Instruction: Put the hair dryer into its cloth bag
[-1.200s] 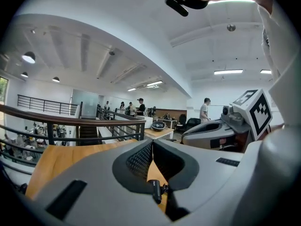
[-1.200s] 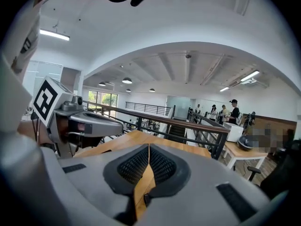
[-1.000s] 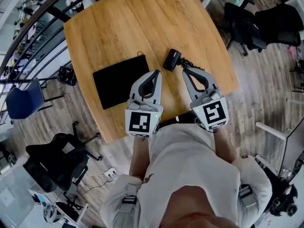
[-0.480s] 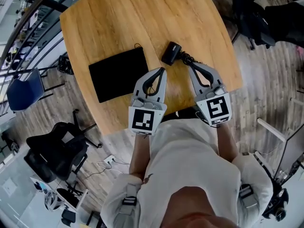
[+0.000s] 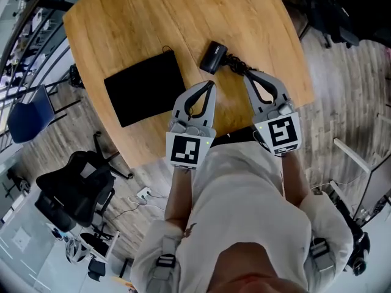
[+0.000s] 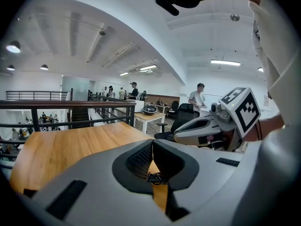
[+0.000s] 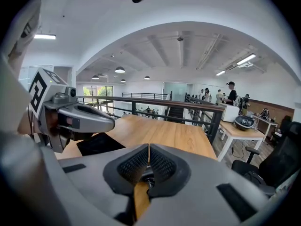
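- Wooden table (image 5: 153,17) carries both task things. The black bag (image 5: 145,87) lies flat at the left. The dryer (image 5: 214,57) sits near its far right corner, not touching it, and its cord (image 5: 235,66) trails toward the right gripper (image 5: 247,75).
- Both pairs of jaws are pressed together on nothing, on the right gripper and on the left gripper (image 5: 212,84) (each gripper view shows the pads meeting).
- The bag's mouth cannot be made out. A pinch that catches both layers would likely keep it shut.
- The loose cord could snag at the mouth, or drag the dryer if pulled.
- The dryer's smooth body may slip from a narrow grip.
- Only the head view shows the dryer and the whole layout. The gripper views look level across the table to a railing (image 7: 155,105). The right one catches a bit of the bag, the left one none.
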`<state>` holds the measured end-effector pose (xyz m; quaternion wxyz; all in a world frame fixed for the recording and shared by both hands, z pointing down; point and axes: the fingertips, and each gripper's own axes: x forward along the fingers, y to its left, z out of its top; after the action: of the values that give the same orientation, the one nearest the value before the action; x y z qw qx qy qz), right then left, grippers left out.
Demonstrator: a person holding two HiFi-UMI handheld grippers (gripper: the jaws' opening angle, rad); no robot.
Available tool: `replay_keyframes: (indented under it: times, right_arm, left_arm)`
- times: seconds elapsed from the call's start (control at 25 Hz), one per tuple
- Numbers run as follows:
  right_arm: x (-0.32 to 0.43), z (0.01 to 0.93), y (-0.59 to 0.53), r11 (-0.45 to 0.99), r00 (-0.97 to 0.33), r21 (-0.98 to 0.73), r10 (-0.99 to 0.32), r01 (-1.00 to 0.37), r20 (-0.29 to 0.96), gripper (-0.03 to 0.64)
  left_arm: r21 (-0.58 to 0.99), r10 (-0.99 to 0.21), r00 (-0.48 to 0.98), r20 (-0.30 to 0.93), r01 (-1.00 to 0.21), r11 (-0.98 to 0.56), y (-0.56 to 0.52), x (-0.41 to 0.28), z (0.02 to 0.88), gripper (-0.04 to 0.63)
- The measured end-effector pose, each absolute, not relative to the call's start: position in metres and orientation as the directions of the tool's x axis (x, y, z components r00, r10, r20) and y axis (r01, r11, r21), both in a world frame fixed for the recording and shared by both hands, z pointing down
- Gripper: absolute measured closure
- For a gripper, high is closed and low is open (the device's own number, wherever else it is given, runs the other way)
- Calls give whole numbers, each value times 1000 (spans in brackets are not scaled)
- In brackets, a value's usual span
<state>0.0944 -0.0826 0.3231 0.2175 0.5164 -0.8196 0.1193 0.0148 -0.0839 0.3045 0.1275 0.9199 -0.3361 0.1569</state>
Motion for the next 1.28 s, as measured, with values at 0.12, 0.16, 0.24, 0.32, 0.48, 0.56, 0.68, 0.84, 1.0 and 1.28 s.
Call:
replay_keyframes:
  times: [0.12, 0.16, 0.24, 0.32, 0.48, 0.56, 0.68, 0.84, 1.0, 1.28]
  right_arm:
    - [97, 334, -80, 437, -370, 22, -786, -899, 495, 595]
    - [97, 337, -79, 437, -370, 20, -783, -899, 500, 595]
    - [98, 342, -78, 440, -370, 20, -777, -898, 509, 595]
    - [99, 348, -78, 442, -367, 25, -773, -897, 517, 595]
    - [103, 357, -77, 439, -360, 29, -770, -898, 526, 595]
    - [104, 361, -77, 436, -359, 22, -767, -899, 532, 595]
    - [107, 367, -77, 432, -354, 22, -766, -902, 536, 595]
    - [110, 373, -77, 428, -344, 30, -763, -903, 546, 594]
    - [114, 381, -75, 427, -332, 40, -756, -904, 564, 594]
    - [119, 396, -74, 428, -328, 31, -735, -903, 594, 594]
  left_arm:
    - [133, -563, 727, 393, -651, -747, -80, 18, 317, 575]
    - [132, -558, 728, 398, -647, -751, -79, 19, 320, 575]
    - [131, -546, 732, 407, -638, -759, -79, 23, 324, 575]
    - [132, -536, 735, 415, -632, -764, -79, 27, 328, 575]
    - [150, -521, 741, 423, -625, -766, -78, 32, 337, 575]
    - [153, -513, 743, 429, -620, -770, -77, 34, 341, 575]
    - [156, -501, 746, 439, -613, -775, -76, 38, 346, 575]
    - [166, -492, 750, 442, -607, -777, -77, 41, 351, 575]
    - [177, -480, 755, 448, -600, -780, -77, 47, 356, 575]
    - [196, -459, 761, 459, -591, -783, -76, 54, 366, 575]
